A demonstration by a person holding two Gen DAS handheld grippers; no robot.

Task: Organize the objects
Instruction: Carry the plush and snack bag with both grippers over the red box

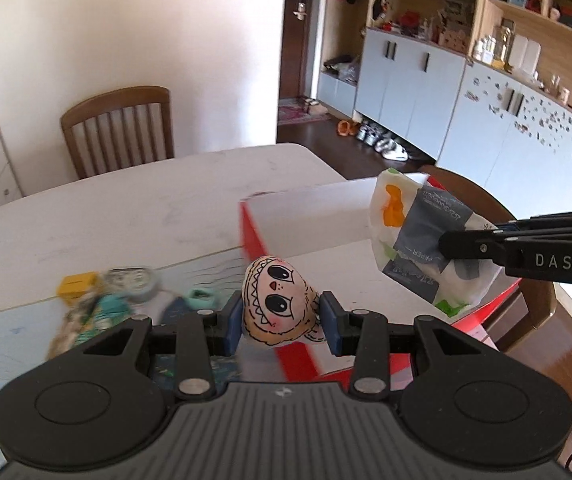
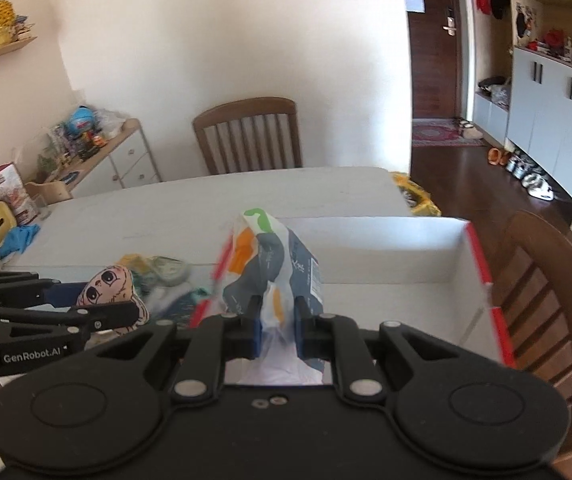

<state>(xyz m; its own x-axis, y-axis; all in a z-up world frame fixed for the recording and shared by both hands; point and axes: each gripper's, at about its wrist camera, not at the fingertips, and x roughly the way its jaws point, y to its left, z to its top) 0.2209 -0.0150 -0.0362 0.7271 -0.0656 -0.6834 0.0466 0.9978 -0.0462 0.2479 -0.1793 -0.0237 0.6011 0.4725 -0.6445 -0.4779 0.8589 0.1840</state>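
Observation:
My left gripper is shut on a small plush doll head with big black eyes, held above the near left corner of a red and white box. The doll also shows in the right wrist view. My right gripper is shut on a white, grey and orange tissue pack, held over the box's left side. In the left wrist view the tissue pack hangs above the box at the right.
Several small items lie blurred on the table left of the box, among them a yellow block and a tape roll. A white table carries everything. Wooden chairs stand at the far side and the right.

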